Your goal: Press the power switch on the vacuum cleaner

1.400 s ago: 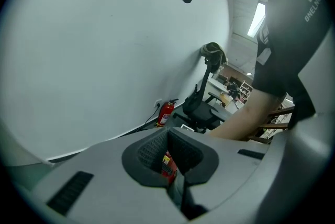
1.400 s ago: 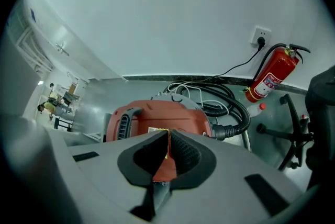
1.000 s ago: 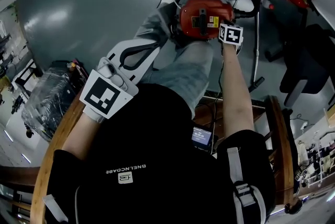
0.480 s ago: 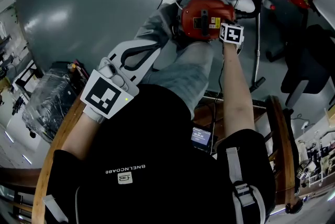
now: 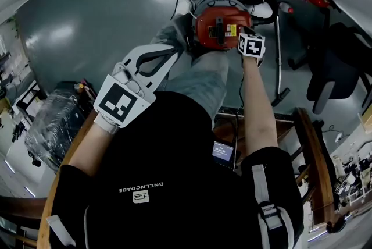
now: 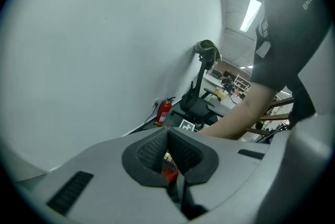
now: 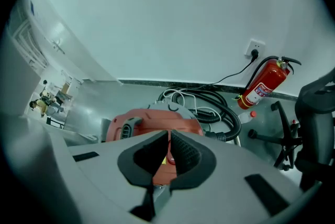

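Observation:
The vacuum cleaner (image 5: pixel 218 27) is a round canister with a red top, standing on the floor in front of the person's legs. A black handle (image 5: pixel 219 25) runs across that top. In the head view my right gripper (image 5: pixel 249 39) sits at the canister's right edge, with its marker cube hiding the tips. In the right gripper view that gripper (image 7: pixel 168 136) is shut, tips together just over the red top (image 7: pixel 149 119). I cannot make out the switch. My left gripper (image 5: pixel 173 52) hangs shut and empty over the person's left knee, pointing toward the vacuum.
A black hose (image 7: pixel 222 110) and white cord lie coiled behind the vacuum. A red fire extinguisher (image 7: pixel 265 86) stands by the wall under a socket (image 7: pixel 255 48). A black office chair (image 5: pixel 334 67) is at the right. A wooden rail (image 5: pixel 311 166) curves around the person.
The head view has shifted, so the vacuum and both grippers sit slightly lower and further left. The right gripper keeps its place at the canister's right edge. The left gripper holds still.

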{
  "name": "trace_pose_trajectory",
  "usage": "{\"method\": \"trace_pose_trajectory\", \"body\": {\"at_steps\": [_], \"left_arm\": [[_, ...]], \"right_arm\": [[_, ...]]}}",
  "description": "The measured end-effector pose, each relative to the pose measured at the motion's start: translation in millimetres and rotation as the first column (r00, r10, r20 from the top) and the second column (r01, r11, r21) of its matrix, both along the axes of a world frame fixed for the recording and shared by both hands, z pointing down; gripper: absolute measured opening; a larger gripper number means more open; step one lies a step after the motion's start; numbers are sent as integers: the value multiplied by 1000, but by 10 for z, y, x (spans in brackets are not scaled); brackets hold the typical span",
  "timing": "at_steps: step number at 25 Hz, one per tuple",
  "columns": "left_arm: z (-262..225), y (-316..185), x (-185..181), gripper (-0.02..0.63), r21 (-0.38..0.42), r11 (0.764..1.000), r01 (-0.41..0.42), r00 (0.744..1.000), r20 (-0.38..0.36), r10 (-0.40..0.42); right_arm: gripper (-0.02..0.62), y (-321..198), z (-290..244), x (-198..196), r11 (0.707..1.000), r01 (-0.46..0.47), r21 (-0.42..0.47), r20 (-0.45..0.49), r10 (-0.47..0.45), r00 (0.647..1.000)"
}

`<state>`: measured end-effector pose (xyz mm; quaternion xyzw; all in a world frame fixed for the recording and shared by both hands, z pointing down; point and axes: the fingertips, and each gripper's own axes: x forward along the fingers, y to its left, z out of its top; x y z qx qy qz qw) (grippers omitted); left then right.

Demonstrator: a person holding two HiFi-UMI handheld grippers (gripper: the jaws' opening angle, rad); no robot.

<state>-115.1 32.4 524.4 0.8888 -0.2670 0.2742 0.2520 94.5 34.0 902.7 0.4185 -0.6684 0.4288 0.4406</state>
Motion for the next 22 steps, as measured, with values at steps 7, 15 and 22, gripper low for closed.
{"method": "trace_pose_trajectory", "body": {"at_steps": [7,15,22], "left_arm": [[-449,-134,217,14,68,997,-46,998,-46,49],[-917,-319,391,14,133,988,-82,992,-88,94],[-1296,-437,604,14,192,969,-154,976,-122,180]], "right_arm": [[38,-160,-917,8,991,-19,130,37,14,999],[38,-265,-2164,-23,956,-92,277,112,63,992],[38,-344,-3323,-5,898,-188,397,186,122,975]]}}
